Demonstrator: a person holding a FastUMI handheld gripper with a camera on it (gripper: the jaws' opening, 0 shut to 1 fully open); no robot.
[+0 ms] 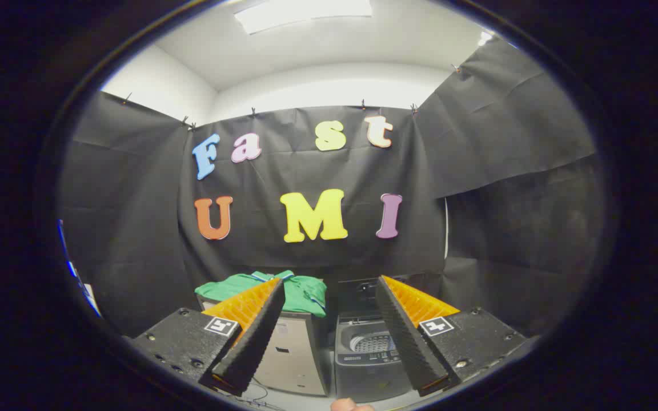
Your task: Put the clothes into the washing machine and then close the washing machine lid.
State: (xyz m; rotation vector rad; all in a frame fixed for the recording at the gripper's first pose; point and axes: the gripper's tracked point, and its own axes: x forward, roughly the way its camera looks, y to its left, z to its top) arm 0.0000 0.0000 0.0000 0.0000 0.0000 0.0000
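In the gripper view, the gripper has its fingers spread wide with nothing between them. Beyond the fingers at about 11 o'clock, green clothes lie atop a pale cabinet. Just beside it, at about 1 o'clock, the washer stands with its lid raised, drum visible.

Lower centre of the frame: the gripper with its 2 fingers spread wide, nothing between them. Beyond the fingers, the washing machine stands right of centre, lid raised at its back, drum exposed. Just left of it stands a cabinet, with the clothes lying on top.
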